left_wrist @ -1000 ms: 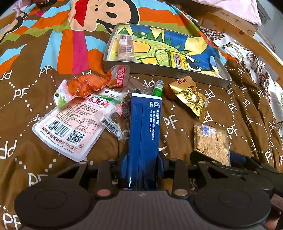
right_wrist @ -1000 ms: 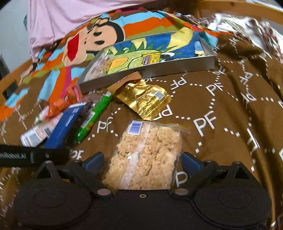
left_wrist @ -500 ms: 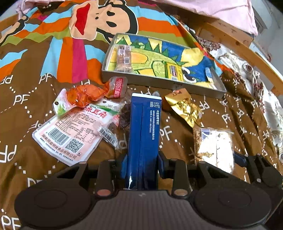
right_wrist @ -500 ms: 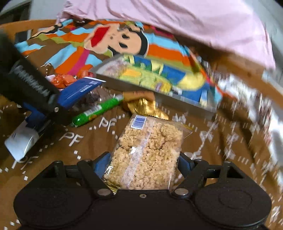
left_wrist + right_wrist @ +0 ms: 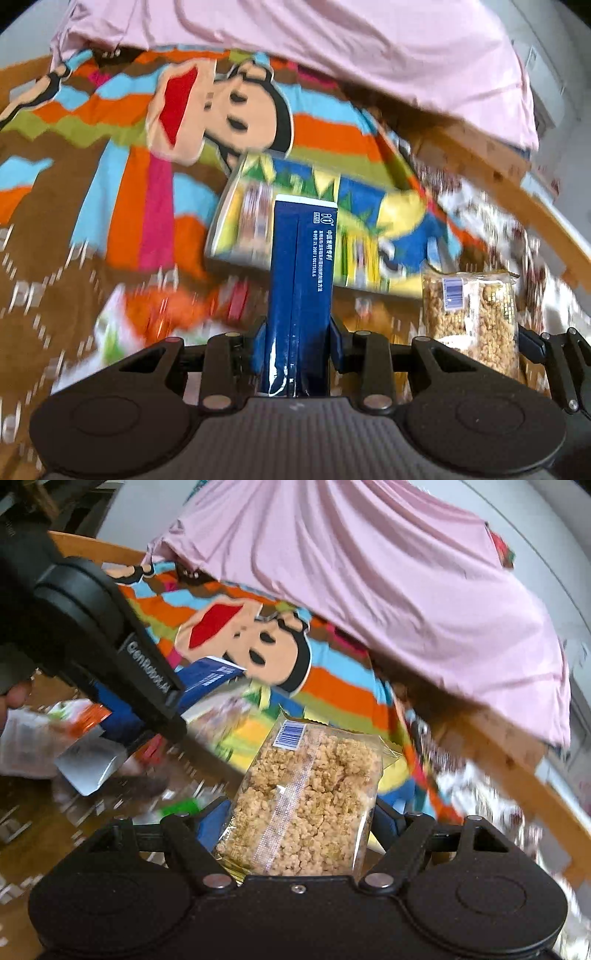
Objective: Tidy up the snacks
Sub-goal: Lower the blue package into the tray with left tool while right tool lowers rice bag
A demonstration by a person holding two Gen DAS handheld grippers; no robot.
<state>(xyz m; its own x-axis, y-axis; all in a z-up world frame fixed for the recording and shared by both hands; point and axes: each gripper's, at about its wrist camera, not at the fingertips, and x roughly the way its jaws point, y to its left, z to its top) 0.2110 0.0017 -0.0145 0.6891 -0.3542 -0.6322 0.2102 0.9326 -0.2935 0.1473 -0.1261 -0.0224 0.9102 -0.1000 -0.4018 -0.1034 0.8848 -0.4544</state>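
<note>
The left gripper (image 5: 297, 328) has its two fingers closed on the sides of a tall dark blue carton (image 5: 301, 280), which stands lengthwise between them and reaches well out past the fingertips; the gap is narrow, set by the carton's width, and the pads press on it. Beyond the carton's far end lies the shallow tray (image 5: 402, 236) with a bright dinosaur print on its floor, blurred in this view, so what lies in it cannot be made out. To the left of the left fingers, a smear of orange and white snack packets (image 5: 155, 317) rests on the brown patterned bedspread (image 5: 55, 280). The right gripper (image 5: 301, 823) stands much wider and grips a clear packet of crumbly rice crisp (image 5: 306, 801) by its two long edges; the packet bows slightly between the fingers and sticks forward, its barcode end farthest from the jaws. Those jaws have just been closing, with the packet between them. In the left wrist view the same packet shows just to the right of the left fingers, apart from the carton. In the right wrist view the left gripper's black body crosses to the left of the right fingers, with the blue carton pointing toward the tray. A pink cloth (image 5: 388, 590) hangs across the far side of both views.
</note>
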